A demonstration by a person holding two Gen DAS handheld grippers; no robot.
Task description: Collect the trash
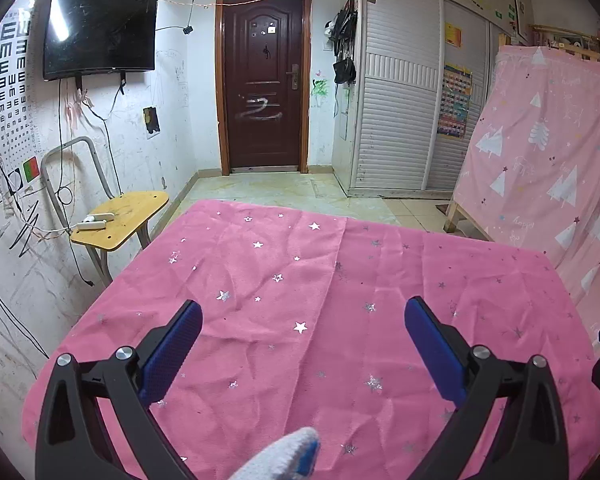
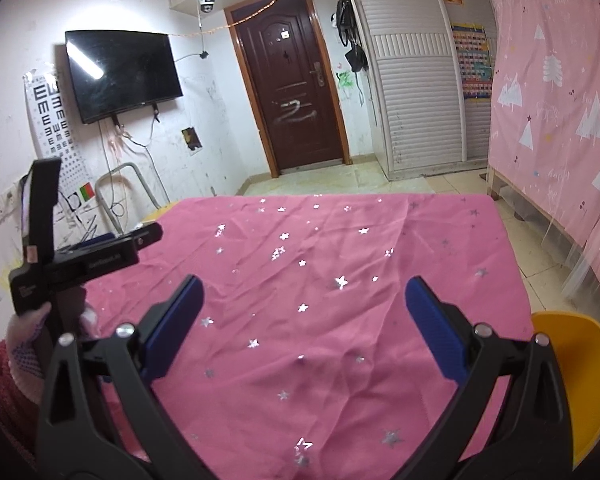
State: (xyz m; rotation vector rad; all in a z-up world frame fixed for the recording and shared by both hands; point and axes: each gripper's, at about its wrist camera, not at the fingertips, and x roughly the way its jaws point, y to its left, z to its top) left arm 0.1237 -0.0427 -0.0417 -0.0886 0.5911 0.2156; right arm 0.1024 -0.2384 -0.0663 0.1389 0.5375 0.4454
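A cloth-covered table fills the lower frame. Behind it, a door stands centre, a television upper left, a chair below.

Yellow plastic chair cut off by lower right frame edge. White knitted glove fingertip blurred, cropped at bottom edge. Small print on white eye chart illegible.
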